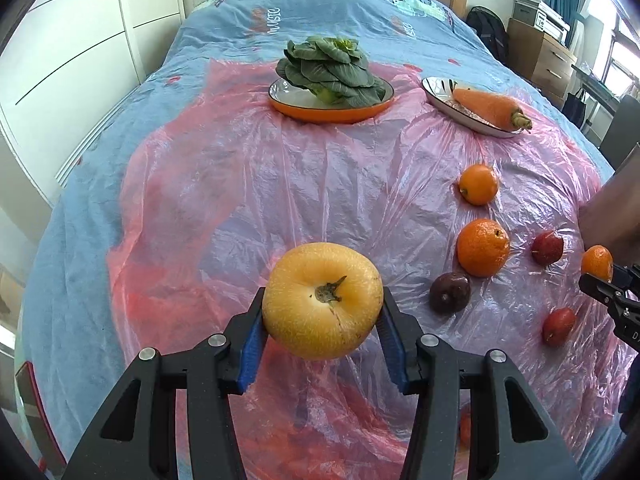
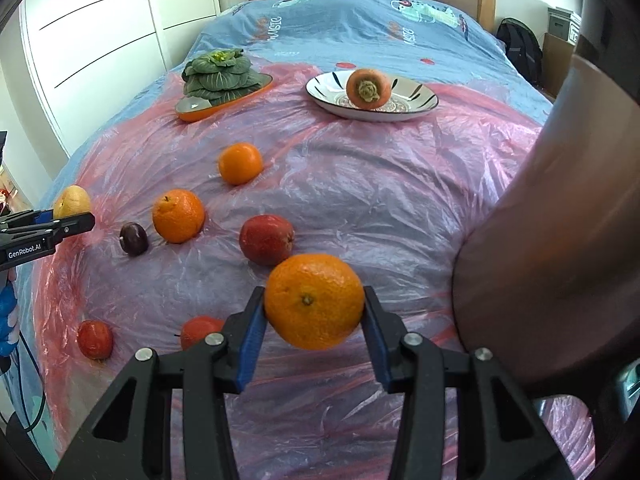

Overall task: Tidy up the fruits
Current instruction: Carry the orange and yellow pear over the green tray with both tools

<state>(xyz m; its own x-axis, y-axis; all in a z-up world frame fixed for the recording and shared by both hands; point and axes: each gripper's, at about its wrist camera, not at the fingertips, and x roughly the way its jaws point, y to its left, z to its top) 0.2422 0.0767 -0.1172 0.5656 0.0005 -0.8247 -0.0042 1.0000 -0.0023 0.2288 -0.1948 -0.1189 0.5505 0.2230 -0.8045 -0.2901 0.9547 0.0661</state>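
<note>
My left gripper (image 1: 322, 320) is shut on a yellow pear (image 1: 322, 300), held above the pink plastic sheet (image 1: 280, 184); it also shows in the right wrist view (image 2: 72, 216). My right gripper (image 2: 314, 316) is shut on an orange (image 2: 314, 301), seen at the right edge of the left wrist view (image 1: 597, 263). Loose on the sheet lie two oranges (image 2: 178, 215) (image 2: 240, 163), a dark plum (image 2: 134, 239), a red apple (image 2: 267, 239) and two small red fruits (image 2: 95, 339) (image 2: 200, 330).
An orange plate (image 1: 332, 110) holds a leafy green vegetable (image 1: 328, 70) at the back. A white plate (image 2: 416, 106) holds a carrot (image 2: 368, 89) to its right. A brown blurred object (image 2: 560, 240) fills the right of the right wrist view. The bed's left edge borders white cupboards.
</note>
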